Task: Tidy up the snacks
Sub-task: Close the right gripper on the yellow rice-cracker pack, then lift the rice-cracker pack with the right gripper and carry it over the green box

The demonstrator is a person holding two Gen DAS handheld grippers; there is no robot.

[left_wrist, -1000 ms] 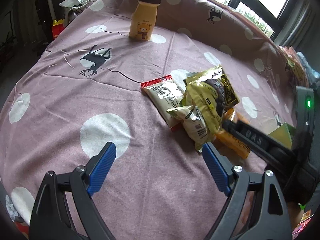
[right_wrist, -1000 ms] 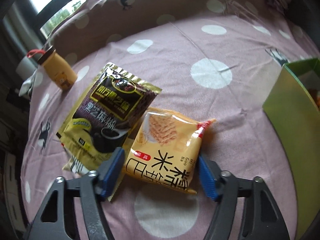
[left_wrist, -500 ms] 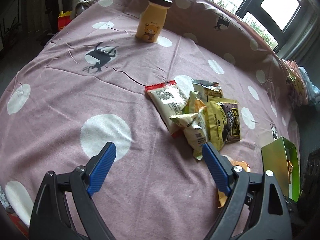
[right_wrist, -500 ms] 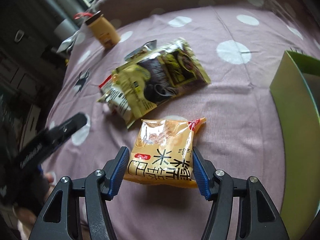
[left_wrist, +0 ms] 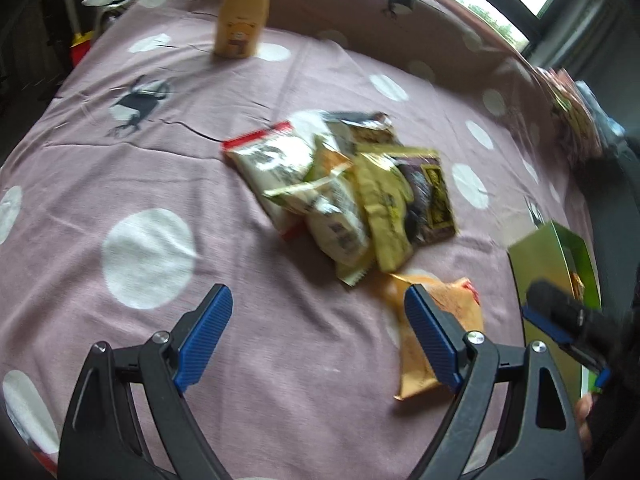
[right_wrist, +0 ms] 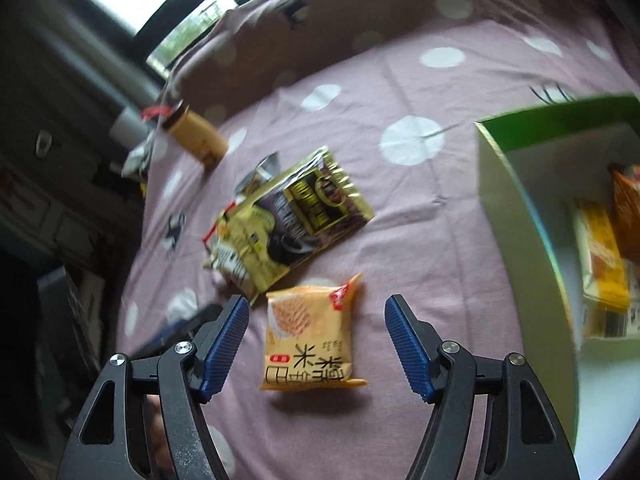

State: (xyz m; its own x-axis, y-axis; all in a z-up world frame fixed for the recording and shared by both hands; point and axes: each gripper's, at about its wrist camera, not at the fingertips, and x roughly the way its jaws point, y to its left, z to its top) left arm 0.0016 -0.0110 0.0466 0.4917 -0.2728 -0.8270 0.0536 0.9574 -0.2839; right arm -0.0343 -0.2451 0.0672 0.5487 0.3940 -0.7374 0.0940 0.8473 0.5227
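Right gripper (right_wrist: 316,344) opening, pads clear of orange rice-cracker packet (right_wrist: 310,340) between jaws, green box (right_wrist: 516,216) at 2 o'clock as likely destination; left gripper (left_wrist: 318,336) wide open, empty.

Two black skeletal-framed grippers, left gripper (left_wrist: 318,334) and right gripper (right_wrist: 316,344), carry ribbed blue pads (left_wrist: 204,332) and silver pivot screws (right_wrist: 448,346).

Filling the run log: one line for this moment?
right gripper: opening, clear of orange packet | left gripper: open, empty | green box: holds snacks
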